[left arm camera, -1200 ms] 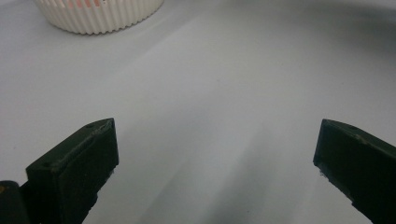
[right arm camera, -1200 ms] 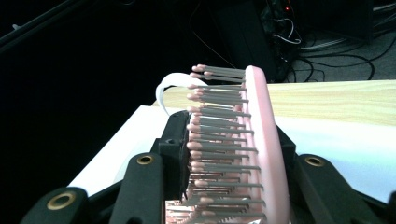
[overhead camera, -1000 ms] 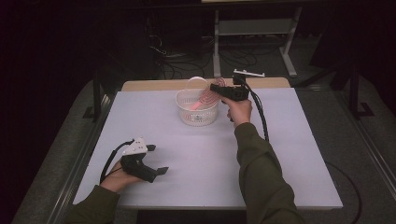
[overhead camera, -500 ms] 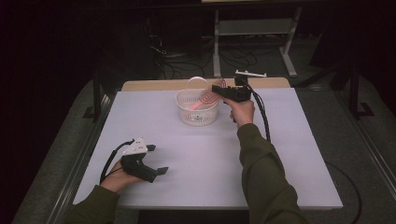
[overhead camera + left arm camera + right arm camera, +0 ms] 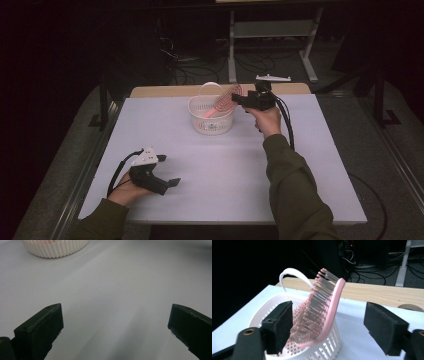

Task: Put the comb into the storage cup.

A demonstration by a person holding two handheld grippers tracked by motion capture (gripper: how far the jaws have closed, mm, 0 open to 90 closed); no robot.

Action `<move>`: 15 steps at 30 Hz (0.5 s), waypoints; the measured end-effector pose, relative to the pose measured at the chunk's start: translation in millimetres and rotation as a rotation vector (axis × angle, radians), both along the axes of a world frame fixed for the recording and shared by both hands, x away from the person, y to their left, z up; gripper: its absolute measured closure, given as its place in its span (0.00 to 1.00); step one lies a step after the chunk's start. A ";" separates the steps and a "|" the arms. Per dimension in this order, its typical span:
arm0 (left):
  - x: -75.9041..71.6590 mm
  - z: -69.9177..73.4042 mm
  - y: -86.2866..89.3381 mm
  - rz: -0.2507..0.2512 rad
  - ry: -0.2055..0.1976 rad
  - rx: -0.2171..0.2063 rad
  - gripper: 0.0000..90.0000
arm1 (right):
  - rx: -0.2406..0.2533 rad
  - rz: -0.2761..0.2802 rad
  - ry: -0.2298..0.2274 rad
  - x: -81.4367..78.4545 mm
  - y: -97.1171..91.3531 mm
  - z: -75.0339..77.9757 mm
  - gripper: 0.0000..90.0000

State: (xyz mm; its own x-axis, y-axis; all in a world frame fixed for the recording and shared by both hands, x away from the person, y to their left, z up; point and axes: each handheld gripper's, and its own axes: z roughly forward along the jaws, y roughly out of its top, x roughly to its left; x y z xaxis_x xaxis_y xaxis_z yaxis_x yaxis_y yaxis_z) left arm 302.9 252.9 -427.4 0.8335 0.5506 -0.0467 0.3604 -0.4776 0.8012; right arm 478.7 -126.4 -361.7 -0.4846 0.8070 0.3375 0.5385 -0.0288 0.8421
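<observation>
A pink hairbrush (image 5: 322,312) stands tilted in a white slotted basket (image 5: 212,117), its lower end down inside and its bristled head leaning up over the rim on the side toward the right gripper (image 5: 239,99). In the right gripper view the bristles face the left jaw, and the brush's curved pink back rises between the two jaws. Those jaws have just been opening: they now stand well apart, and neither pad presses on the brush, though the left pad looks very close to the bristle tips, perhaps brushing them. In the high view the right gripper hovers just beside the basket's rim, held level by a hand (image 5: 267,120) in a green sleeve.

The basket sits toward the far middle of the white bench (image 5: 300,165), its thin white handle (image 5: 293,276) arched up behind the brush.

The left gripper (image 5: 170,184) rests low at the near left of the bench, well apart from the basket, its jaws spread wide over bare surface. Beyond the far edge lies a strip of wooden tabletop (image 5: 382,293) and dark floor with cables (image 5: 200,65).
</observation>
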 end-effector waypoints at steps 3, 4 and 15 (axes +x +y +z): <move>0.9 -0.5 -1.1 -0.005 -0.001 0.002 0.00 | -0.013 0.010 -0.007 -3.9 -2.3 1.9 0.20; 1.1 -0.5 -1.2 -0.006 -0.001 0.003 0.00 | -0.016 0.010 -0.010 -5.1 -3.4 2.3 0.20; -0.2 0.0 -0.9 -0.007 -0.010 0.000 0.00 | -0.054 0.051 -0.025 -22.0 -8.0 3.0 0.14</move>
State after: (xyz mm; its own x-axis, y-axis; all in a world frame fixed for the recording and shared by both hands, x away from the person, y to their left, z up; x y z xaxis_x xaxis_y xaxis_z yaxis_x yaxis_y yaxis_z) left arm 302.7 252.0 -427.4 0.8379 0.5444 -0.0379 0.3485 -0.4804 0.8048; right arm 456.7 -134.4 -358.8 -0.5333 0.7978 0.2813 0.5170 0.0442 0.8549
